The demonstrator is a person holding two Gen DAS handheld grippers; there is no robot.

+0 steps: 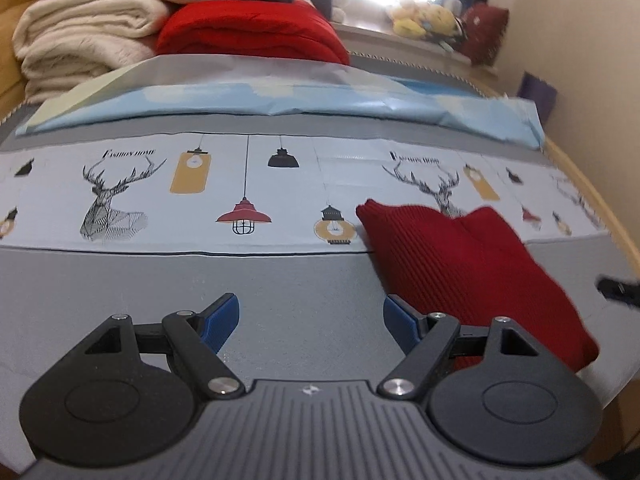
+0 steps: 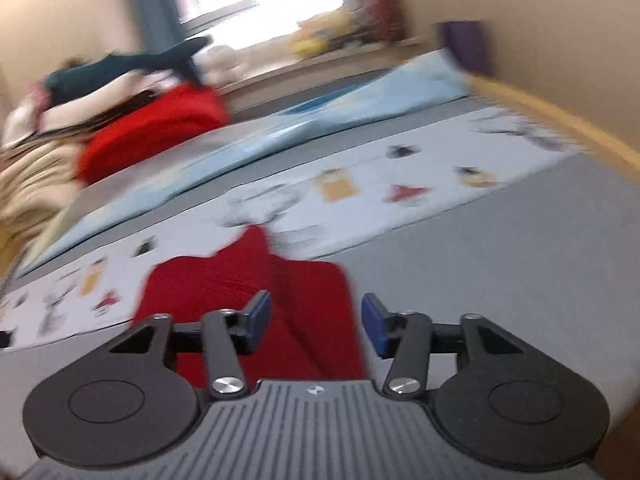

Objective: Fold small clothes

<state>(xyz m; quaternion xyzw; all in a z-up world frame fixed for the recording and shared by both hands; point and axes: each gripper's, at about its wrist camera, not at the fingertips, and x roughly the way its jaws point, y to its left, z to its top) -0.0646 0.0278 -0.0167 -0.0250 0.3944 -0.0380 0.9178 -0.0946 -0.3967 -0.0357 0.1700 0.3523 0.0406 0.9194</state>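
"Fashion Home" is printed above the deer on the bed sheet [image 1: 280, 200]. Both grippers, left [image 1: 311, 322] and right [image 2: 316, 322], have fingers apart and empty near the folded red garment [image 1: 460, 264].

- Left gripper [image 1: 311, 322] — tilted downward, blue-padded fingers [image 1: 222, 320] spread wide apart, nothing between them.
- Right gripper [image 2: 316, 322] — angled downward too, its blue pads [image 2: 258, 318] parted with a clear gap, gripping nothing; this view is motion-blurred.
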